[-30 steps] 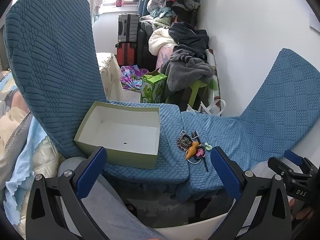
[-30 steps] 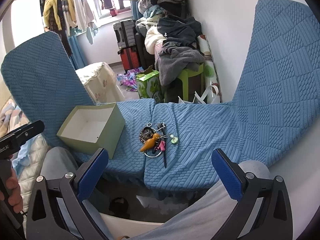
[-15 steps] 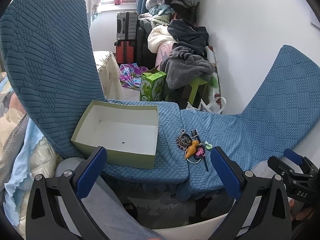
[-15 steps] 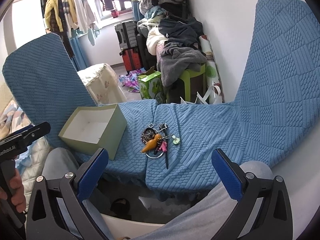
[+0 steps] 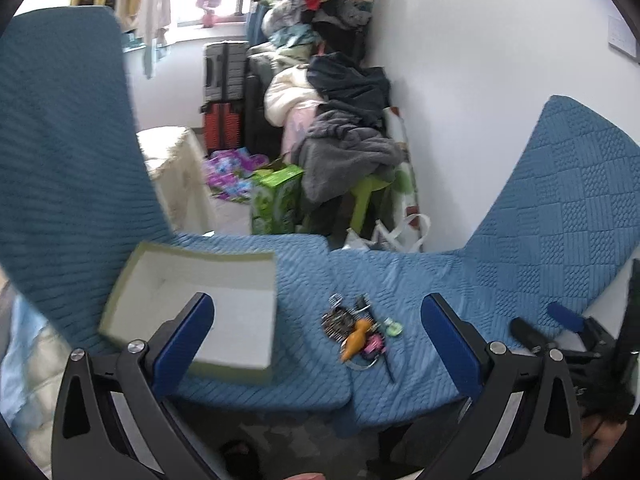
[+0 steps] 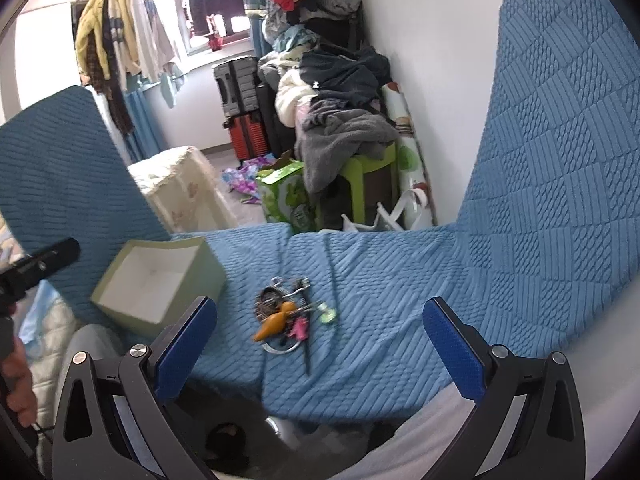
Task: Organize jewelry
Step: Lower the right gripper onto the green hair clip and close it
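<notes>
The open pale-green cardboard box [image 6: 160, 280] sits on the blue quilted seat cover [image 6: 400, 288], left of the tangled heap of jewelry [image 6: 290, 316]. The heap lies near the seam between the two cushions. Behind them stand a green plastic stool [image 6: 372, 184] and stacked suitcases [image 6: 240, 108]

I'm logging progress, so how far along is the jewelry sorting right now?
Done: nothing; the box looks empty. In hand: nothing; the left gripper and right gripper both have open jaws. Left: the whole jewelry pile lies on the blue cushion beside the box.
</notes>
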Demonstrator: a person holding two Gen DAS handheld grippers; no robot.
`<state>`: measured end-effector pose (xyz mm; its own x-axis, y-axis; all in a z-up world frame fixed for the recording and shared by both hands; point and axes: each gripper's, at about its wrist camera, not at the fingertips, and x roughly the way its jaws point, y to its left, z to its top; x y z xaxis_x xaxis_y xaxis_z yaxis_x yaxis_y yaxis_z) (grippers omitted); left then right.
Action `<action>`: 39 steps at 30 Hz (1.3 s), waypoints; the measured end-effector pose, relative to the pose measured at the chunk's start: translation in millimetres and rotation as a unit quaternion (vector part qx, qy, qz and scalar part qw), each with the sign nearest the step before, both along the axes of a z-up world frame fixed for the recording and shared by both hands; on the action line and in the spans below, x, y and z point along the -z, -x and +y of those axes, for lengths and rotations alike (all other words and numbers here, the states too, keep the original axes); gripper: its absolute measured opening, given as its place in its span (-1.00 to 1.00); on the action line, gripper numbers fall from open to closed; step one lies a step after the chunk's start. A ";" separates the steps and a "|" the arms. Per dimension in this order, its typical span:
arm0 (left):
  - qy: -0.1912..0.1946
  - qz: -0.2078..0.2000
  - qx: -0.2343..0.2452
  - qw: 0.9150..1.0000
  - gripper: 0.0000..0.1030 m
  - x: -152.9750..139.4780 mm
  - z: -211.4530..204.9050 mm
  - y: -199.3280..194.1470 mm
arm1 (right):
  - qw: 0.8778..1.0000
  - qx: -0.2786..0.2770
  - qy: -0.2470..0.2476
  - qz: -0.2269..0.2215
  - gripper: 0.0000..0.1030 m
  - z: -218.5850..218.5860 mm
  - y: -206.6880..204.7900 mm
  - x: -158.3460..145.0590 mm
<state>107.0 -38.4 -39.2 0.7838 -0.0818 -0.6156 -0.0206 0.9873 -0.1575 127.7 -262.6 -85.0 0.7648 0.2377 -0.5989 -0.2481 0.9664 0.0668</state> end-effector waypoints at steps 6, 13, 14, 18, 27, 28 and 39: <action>0.003 0.006 0.045 0.999 0.99 35.9 -25.4 -38.5 | 1.000 -0.005 -0.024 0.013 1.00 -14.4 -39.9 38.5; 0.032 0.046 0.086 0.995 0.98 84.8 -42.0 -65.4 | 0.999 -0.033 -0.029 0.031 0.64 -12.5 -76.1 88.0; 0.037 0.052 0.090 0.994 0.98 92.2 -43.1 -66.9 | 0.998 -0.045 -0.033 0.041 0.52 -10.4 -80.0 93.8; 0.054 0.096 0.112 0.988 0.67 127.5 -49.6 -74.9 | 0.993 -0.072 -0.035 0.084 0.21 -5.2 -97.3 123.1; 0.080 0.145 0.152 0.974 0.06 176.6 -57.3 -89.7 | 0.979 -0.114 -0.054 0.161 -0.29 8.7 -124.8 164.4; 0.082 0.146 0.156 0.973 0.04 178.8 -56.9 -89.9 | 0.979 -0.116 -0.047 0.162 -0.29 11.0 -126.1 165.3; 0.089 0.146 0.191 0.967 -0.32 194.7 -70.6 -100.1 | 0.975 -0.126 0.005 0.181 -0.50 28.5 -152.0 186.1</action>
